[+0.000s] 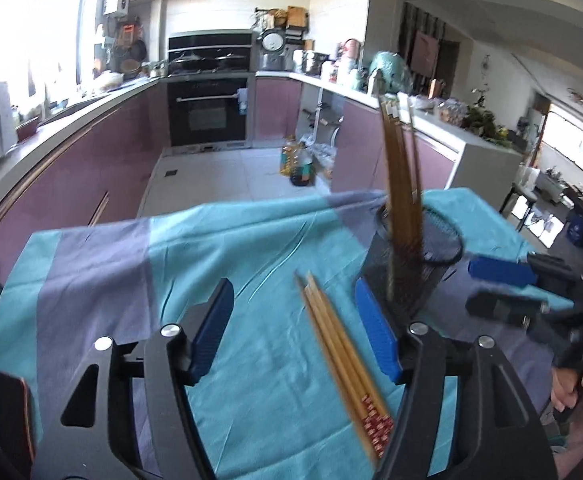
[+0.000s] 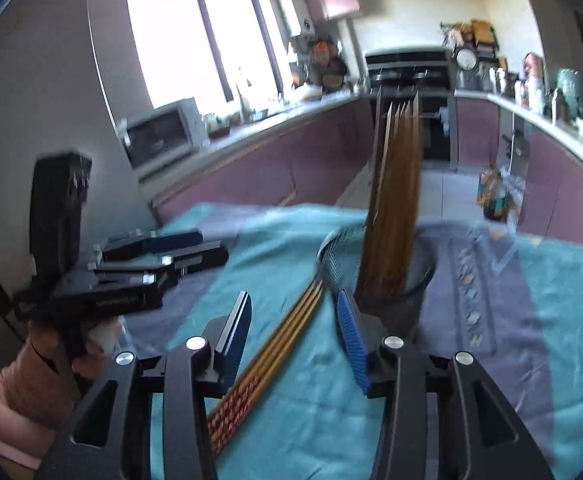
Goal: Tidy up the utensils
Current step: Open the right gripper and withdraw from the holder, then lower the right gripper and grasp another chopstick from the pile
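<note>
Two hand-held tools over a table draped in a teal-and-grey cloth (image 1: 219,240). A black mesh holder (image 1: 407,264) stands on the cloth with a bunch of chopsticks (image 1: 397,184) upright inside it; a second bunch of loose chopsticks (image 1: 343,356) lies flat on the cloth just beside the holder's base.

The left tool (image 1: 295,328) has its blue pads spread wide, the loose chopsticks lying between them but untouched. The right tool (image 2: 295,338) is parted more narrowly and empty — the same loose bunch runs between its fingers, clear of both pads.

Step in hand, as judged: one batch is already housed, and the remaining bunch awaits pickup. The next move calls for one tool to lower over the loose chopsticks, close across the bunch, tip it upright and drop it into the holder — without nudging the holder over.
</note>
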Motion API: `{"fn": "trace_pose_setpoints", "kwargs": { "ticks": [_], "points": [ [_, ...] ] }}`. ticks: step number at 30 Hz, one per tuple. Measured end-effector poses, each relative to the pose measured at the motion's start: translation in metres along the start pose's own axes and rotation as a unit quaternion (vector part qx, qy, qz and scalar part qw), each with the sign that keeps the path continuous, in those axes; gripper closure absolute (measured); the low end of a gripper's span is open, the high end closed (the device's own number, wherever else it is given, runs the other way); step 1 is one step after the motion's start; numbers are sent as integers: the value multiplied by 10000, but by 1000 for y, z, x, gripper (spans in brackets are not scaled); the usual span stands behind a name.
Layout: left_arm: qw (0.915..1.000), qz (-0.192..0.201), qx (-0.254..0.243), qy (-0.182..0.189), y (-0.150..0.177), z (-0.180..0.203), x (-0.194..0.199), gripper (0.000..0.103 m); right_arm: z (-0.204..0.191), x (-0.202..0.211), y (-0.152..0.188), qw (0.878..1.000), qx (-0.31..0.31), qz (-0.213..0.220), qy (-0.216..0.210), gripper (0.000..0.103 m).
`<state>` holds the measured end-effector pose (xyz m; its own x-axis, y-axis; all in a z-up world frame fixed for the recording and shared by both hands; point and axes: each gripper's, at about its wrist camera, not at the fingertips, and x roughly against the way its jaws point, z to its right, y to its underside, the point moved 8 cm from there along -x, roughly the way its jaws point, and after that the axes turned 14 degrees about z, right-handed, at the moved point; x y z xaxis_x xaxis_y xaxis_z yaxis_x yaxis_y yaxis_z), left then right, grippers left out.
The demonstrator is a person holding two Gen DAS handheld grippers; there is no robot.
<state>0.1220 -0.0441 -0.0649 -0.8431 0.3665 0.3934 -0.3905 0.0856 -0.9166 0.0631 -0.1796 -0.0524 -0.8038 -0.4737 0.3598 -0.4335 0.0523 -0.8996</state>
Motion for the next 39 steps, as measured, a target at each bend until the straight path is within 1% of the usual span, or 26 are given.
{"fn": "trace_pose_setpoints", "kwargs": {
  "ticks": [2, 5, 9, 13, 18, 25, 28, 39],
  "points": [
    [9999, -141, -32, -78, 16, -2, -2, 39, -3, -9, 20, 9995, -148, -258, -53, 60],
    [9991, -365, -143, -149, 36, -3, -7, 39, -5, -18, 40, 9983, -233, -530, 7, 60],
    [9980, -591, -119, -174, 55, -2, -13, 40, -4, -27, 54, 9970, -278, -716, 75, 60],
    [9969, -757, -99, -161, 68, 0, -16, 40, -1, -30, 58, 9964, -361, -744, 164, 60],
    [9961, -864, -146, -109, 75, 4, -18, 40, -4, -35, 65, 9959, -339, -812, 218, 60],
    [9946, -1000, -291, 3, 78, 14, -25, 40, -7, -37, 68, 9958, -330, -821, 223, 60],
    [9941, -1050, -267, 73, 79, 16, -28, 40, -9, -38, 69, 9958, -331, -821, 229, 60],
    [9923, -1202, -272, 115, 88, 22, -37, 40, -6, -37, 72, 9954, -353, -857, 249, 60]
  ]
}}
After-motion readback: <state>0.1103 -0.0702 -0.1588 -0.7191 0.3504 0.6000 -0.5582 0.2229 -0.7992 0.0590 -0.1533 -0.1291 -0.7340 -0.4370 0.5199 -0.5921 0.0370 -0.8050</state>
